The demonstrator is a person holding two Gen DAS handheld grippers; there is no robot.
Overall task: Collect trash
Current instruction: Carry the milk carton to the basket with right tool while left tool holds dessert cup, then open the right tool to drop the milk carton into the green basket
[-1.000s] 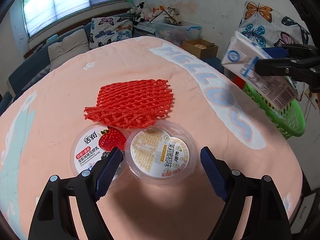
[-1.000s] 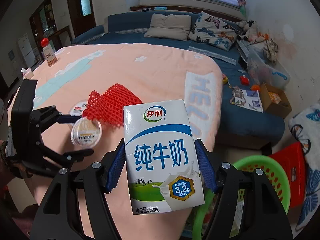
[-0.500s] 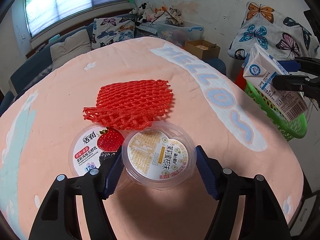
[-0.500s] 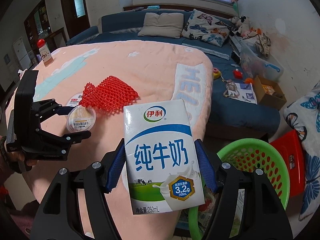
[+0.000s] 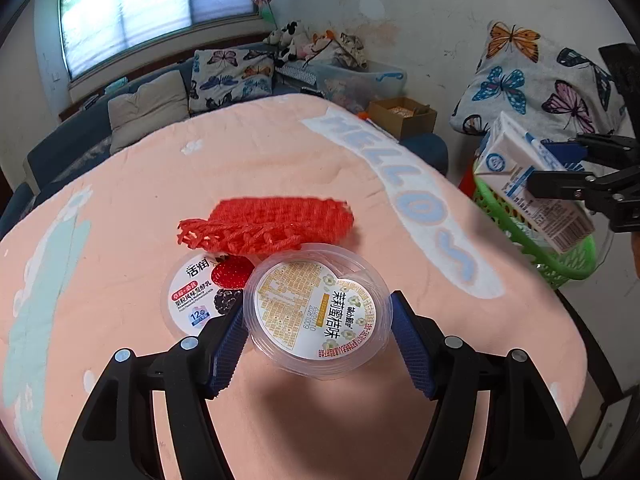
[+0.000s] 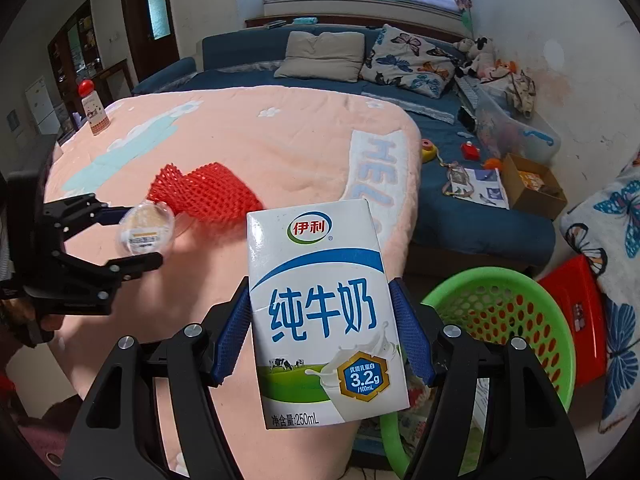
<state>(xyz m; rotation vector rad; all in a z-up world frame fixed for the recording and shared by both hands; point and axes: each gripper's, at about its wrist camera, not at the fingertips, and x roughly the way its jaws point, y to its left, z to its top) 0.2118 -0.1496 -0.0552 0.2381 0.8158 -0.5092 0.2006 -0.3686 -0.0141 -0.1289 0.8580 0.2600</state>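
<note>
In the left wrist view, the left gripper (image 5: pixel 318 330) fills the bottom of the frame, and its blue fingers (image 5: pixel 226 344) have just been closing; they now press on both sides of a clear plastic cup (image 5: pixel 318 312) with a yellow and white label. The cup sits lifted above the peach blanket (image 5: pixel 280 168) on the table. Just left of it a yogurt cup (image 5: pixel 200 294) with a strawberry picture lies on the blanket, and a red foam net (image 5: pixel 272 222) lies just above both, at the frame's centre. At the right edge the right gripper (image 5: pixel 560 168) holds a milk carton (image 5: pixel 520 176) tilted over a green basket (image 5: pixel 532 240).

In the right wrist view, the right gripper (image 6: pixel 320 332) at the bottom holds the milk carton (image 6: pixel 324 312) upright, with a blue finger against each side. The green basket (image 6: pixel 500 312) stands on the floor at lower right, beside the carton, with a red stool (image 6: pixel 576 308) behind it. At the left edge the left gripper (image 6: pixel 132 236) holds the clear plastic cup (image 6: pixel 146 228) above the blanket (image 6: pixel 260 136), near the red foam net (image 6: pixel 208 192).
</note>
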